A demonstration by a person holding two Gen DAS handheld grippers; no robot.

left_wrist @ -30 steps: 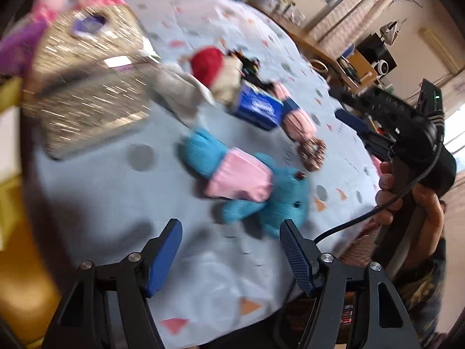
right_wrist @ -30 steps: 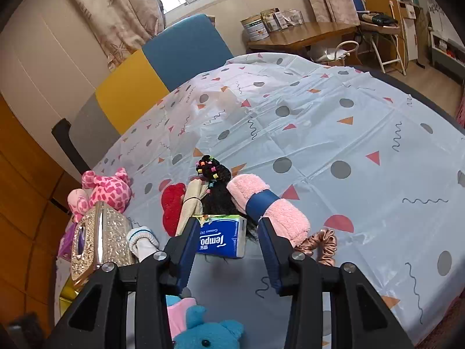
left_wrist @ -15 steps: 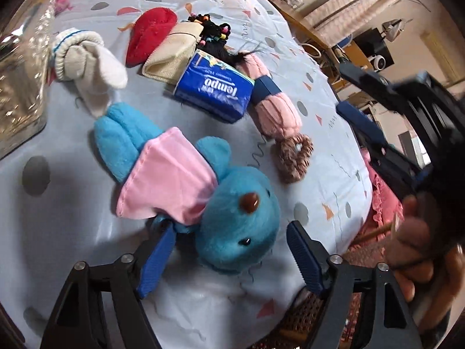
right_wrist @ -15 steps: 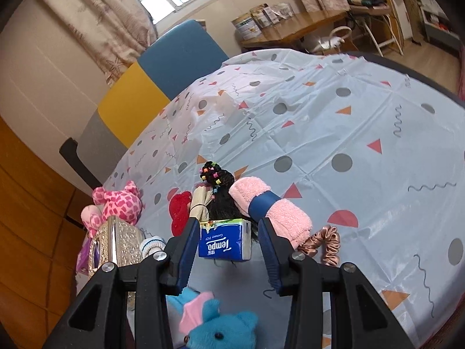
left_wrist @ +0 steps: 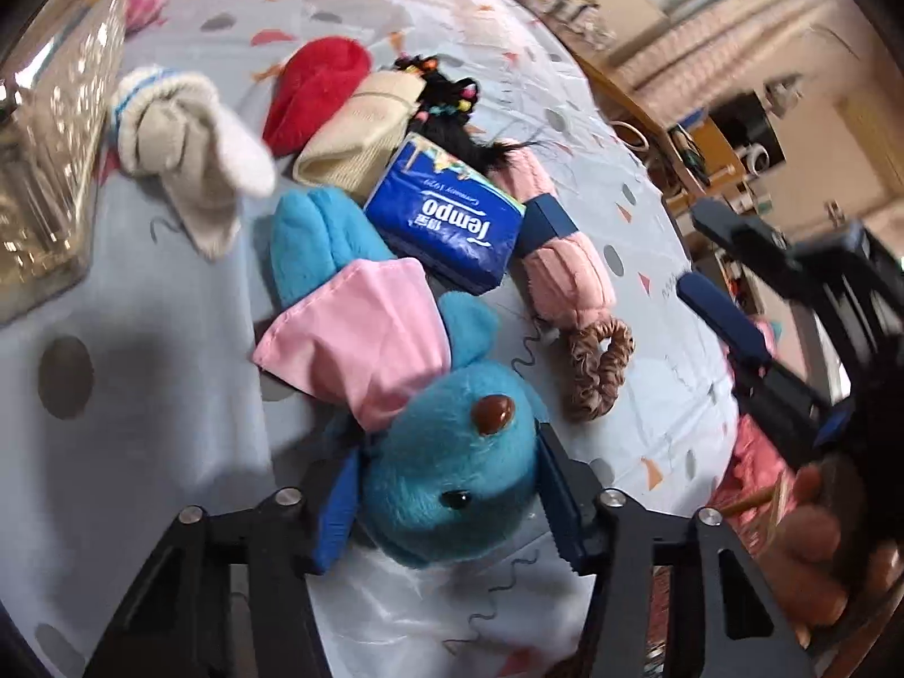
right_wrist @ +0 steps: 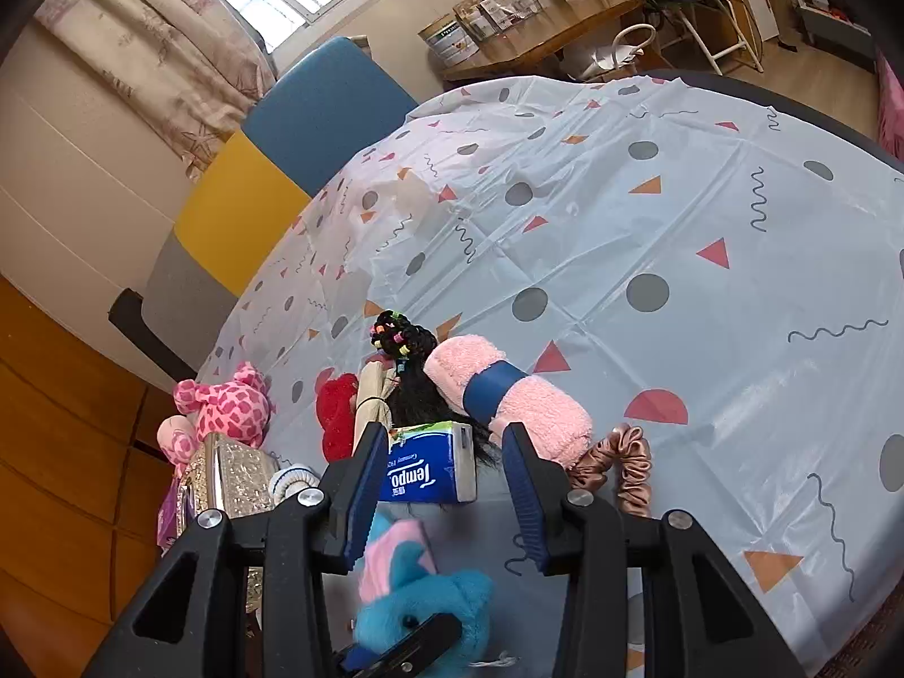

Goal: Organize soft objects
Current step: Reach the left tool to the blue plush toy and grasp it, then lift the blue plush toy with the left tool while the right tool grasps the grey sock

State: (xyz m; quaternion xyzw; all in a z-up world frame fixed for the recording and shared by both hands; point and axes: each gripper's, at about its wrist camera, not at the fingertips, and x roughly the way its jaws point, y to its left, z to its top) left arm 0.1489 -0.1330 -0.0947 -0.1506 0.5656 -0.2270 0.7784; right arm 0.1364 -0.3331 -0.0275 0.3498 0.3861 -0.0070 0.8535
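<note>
Patterned tablecloth, soft things heaped at its near edge; left gripper pinching blue plush toy by the head, not yet lifted; right gripper spread, empty, above tissue pack; sorting seemingly barely begun.

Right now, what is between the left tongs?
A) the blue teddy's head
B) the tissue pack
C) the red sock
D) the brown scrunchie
A: in the left wrist view the left tongs sit on either side of the blue teddy's head, pads at its cheeks, while the tissue pack, the brown scrunchie and the red sock lie farther out on the tablecloth.
</note>
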